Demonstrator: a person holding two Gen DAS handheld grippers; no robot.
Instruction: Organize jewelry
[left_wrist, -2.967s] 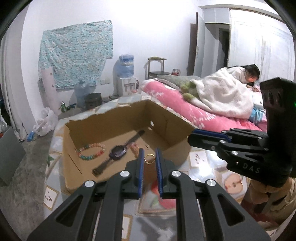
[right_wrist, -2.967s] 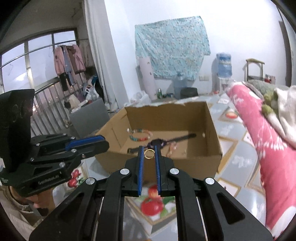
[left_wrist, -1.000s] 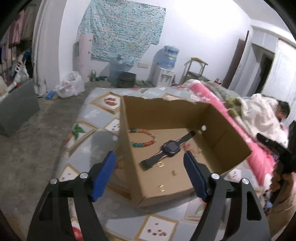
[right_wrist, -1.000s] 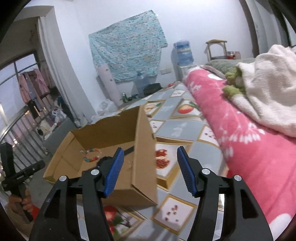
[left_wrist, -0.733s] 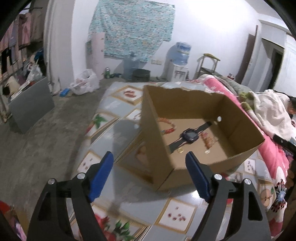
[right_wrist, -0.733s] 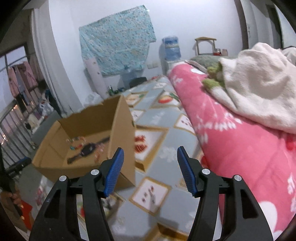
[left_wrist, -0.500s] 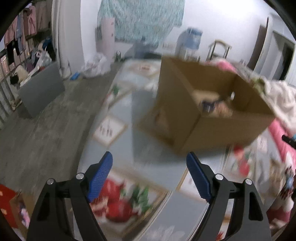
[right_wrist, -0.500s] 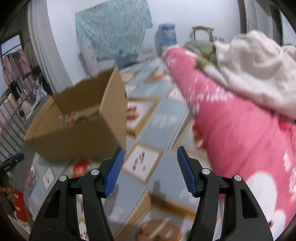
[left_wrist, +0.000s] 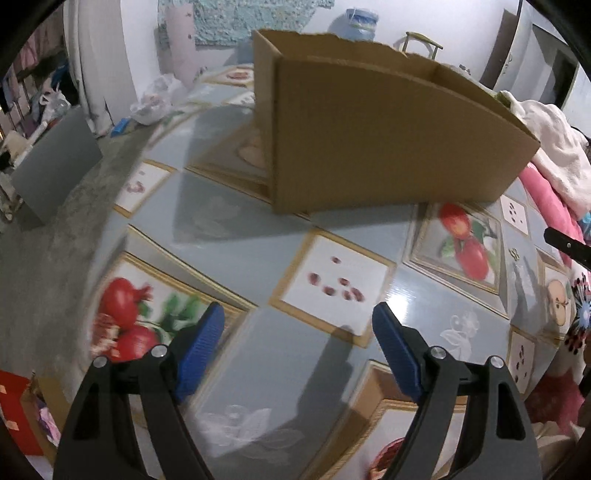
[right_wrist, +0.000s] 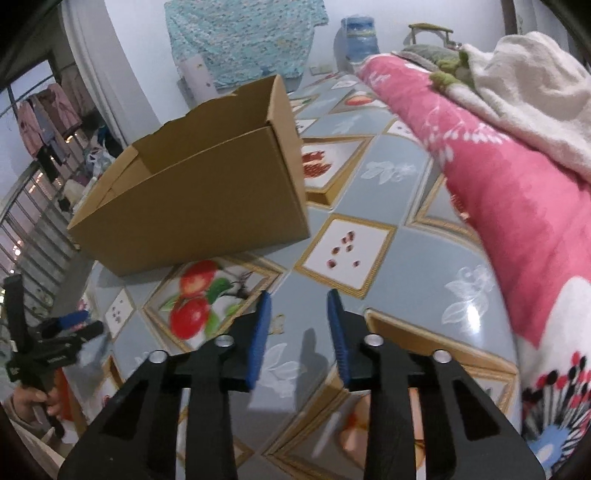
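The floor mat (left_wrist: 332, 236), grey-blue with framed squares of fruit and seeds, covers the ground under both cameras, and its left edge gives way to bare grey concrete (left_wrist: 48, 236). A cardboard box (left_wrist: 388, 136) stands on the mat toward its far end, open at the top; from these low angles only its outer walls and a little of the inner wall show, so any jewelry inside is hidden. Along the mat's right edge runs a pink flowered blanket (right_wrist: 517, 192) with a white towel (right_wrist: 535, 81) heaped on it. Against the far wall hang a blue patterned cloth (right_wrist: 247, 40) and stands a water dispenser (right_wrist: 356, 40), with a wooden chair (right_wrist: 430, 31) beside it; a window with hanging clothes (right_wrist: 44, 114) fills the left of the right wrist view. The left gripper (left_wrist: 297, 343) hangs above the mat's near part with its blue pads (left_wrist: 201, 341) spread wide and nothing between them. The right gripper (right_wrist: 297, 332) is also above the mat, near the box's corner, its fingers parted less widely and holding nothing. In the right wrist view the left gripper (right_wrist: 70, 325) appears low at the left edge, carried in a hand (right_wrist: 35, 398).
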